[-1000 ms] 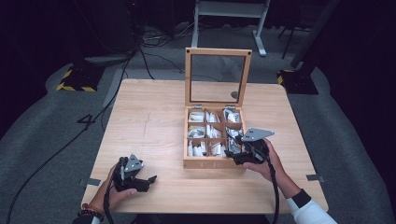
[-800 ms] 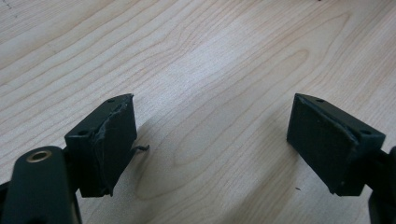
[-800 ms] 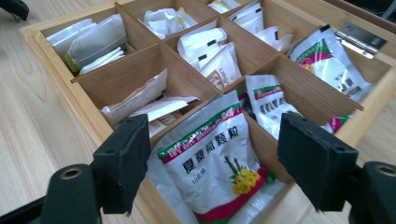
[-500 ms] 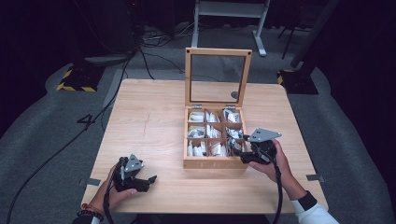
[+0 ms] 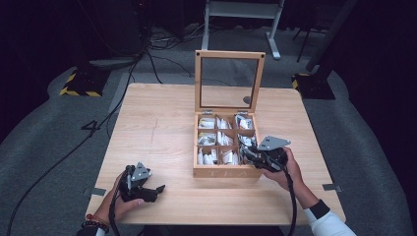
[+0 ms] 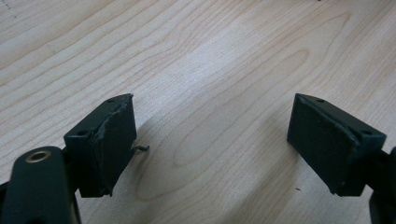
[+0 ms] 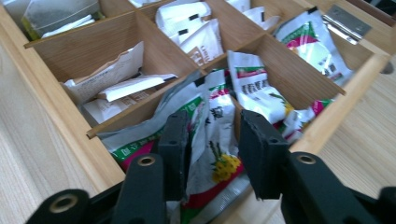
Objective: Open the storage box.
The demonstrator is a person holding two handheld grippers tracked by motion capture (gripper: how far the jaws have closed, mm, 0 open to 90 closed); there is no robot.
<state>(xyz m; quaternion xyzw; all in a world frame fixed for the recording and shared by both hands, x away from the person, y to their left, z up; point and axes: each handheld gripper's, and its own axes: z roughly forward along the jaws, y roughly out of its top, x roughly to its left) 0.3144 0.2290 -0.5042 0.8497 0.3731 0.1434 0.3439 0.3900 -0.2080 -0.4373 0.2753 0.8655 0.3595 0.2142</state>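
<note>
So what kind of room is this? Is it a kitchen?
Probably not a kitchen: it looks like a lab or studio for recording. A lone wooden table stands on grey carpet, cables trail across the dark floor, and yellow-and-black hazard tape marks a stand's base.

On the bench (image 5: 162, 128) a wooden box (image 5: 223, 172) stands with its glass lid (image 5: 229, 81) upright. The right gripper (image 5: 248, 153) reaches into the box's near right compartment, while the left gripper (image 5: 156, 189) rests on the bench, well apart from it.
</note>
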